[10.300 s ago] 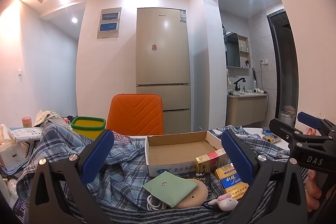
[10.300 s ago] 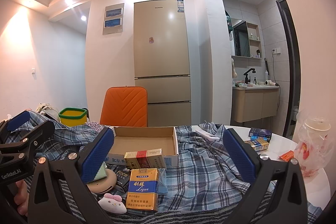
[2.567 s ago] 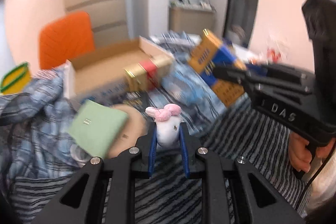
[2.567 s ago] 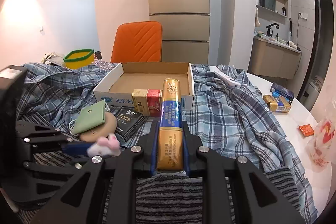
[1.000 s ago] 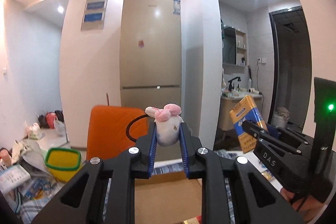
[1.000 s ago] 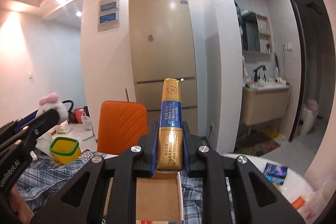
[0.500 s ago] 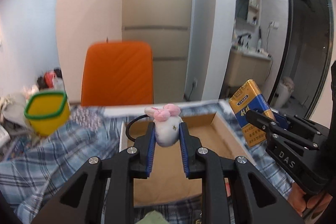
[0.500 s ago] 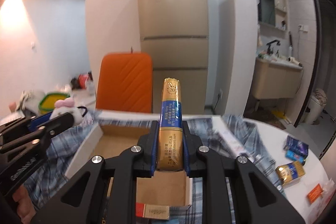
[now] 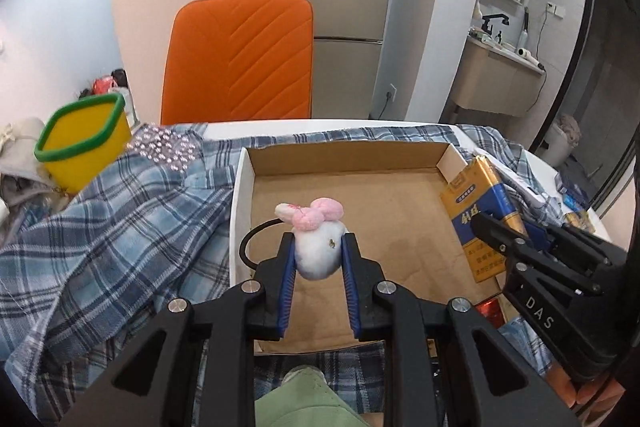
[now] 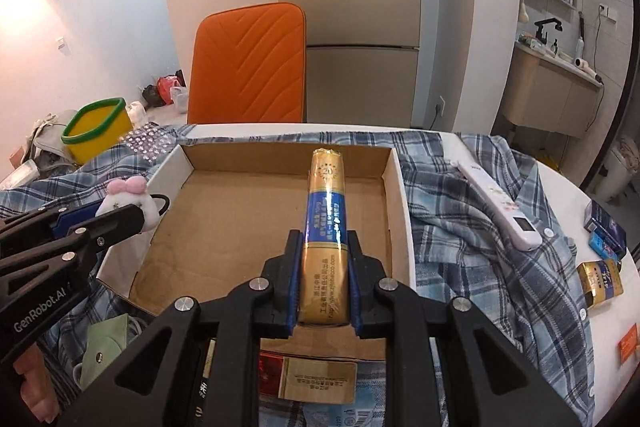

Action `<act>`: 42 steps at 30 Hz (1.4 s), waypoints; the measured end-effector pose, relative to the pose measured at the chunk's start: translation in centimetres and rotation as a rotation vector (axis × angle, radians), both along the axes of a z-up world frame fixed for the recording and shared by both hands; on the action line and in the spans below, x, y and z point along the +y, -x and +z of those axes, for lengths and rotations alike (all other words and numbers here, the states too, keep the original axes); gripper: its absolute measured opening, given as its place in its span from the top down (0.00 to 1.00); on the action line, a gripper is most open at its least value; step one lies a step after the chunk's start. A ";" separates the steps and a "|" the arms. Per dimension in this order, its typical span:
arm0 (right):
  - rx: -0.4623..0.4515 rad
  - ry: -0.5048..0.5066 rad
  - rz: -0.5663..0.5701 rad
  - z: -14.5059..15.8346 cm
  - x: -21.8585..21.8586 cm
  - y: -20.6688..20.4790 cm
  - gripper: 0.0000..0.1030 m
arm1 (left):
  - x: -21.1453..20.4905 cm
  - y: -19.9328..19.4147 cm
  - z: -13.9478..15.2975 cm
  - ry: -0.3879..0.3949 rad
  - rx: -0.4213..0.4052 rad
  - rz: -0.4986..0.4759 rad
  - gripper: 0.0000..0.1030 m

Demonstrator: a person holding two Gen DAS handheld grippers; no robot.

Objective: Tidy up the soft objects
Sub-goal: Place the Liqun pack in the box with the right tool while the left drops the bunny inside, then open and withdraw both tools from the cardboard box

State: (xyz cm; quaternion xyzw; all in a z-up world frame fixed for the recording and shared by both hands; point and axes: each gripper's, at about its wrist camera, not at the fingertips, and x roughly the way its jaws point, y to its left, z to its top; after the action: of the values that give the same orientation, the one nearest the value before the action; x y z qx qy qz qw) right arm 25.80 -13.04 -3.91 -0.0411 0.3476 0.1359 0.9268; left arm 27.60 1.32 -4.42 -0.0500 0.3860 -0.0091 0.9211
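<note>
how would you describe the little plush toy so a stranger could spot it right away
Find the open cardboard box on the plaid shirt in front of the orange chair. Over its left half, the left hand-held gripper pinches a plush toy: white, round, with a pink bow, the only fuzzy thing among hard packets.

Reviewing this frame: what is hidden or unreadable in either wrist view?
- Left wrist: plush toy sides, covered by the left gripper fingers.
- Left wrist: green pouch, cut by the bottom edge.
- Right wrist: gold-blue pack small print, too small to read.
- Both: cardboard box near edge, behind the grippers.
</note>
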 end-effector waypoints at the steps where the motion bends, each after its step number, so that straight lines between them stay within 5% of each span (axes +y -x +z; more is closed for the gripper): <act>1: 0.001 0.000 0.001 0.0 0.0 0.0 0.82 | 0.1 0.0 0.0 0.009 0.000 -0.005 0.79; 5: -0.007 -0.017 0.005 0.2 0.0 -0.2 0.82 | 0.0 0.3 0.5 0.009 -0.014 0.007 0.77; 11: -0.012 -0.028 -0.003 0.2 -0.1 -0.2 0.73 | 0.1 0.3 0.3 -0.003 -0.010 0.032 0.41; 13: -0.026 -0.031 -0.018 0.3 -0.3 -0.2 0.48 | 0.1 0.4 0.5 -0.005 -0.020 0.034 0.40; 27: -0.052 -0.036 -0.026 1.3 -0.7 0.2 0.48 | 0.0 1.7 1.8 -0.027 -0.057 0.040 0.40; 42: -0.203 -0.046 -0.032 6.3 -2.4 6.9 0.48 | -1.9 11.6 4.3 -0.048 -0.211 0.005 0.40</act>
State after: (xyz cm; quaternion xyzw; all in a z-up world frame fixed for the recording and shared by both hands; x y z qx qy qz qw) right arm 18.90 -15.47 2.44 -0.0278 0.2495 0.1242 0.9600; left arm 16.00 -0.58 -0.12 -0.0275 0.2866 -0.0026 0.9576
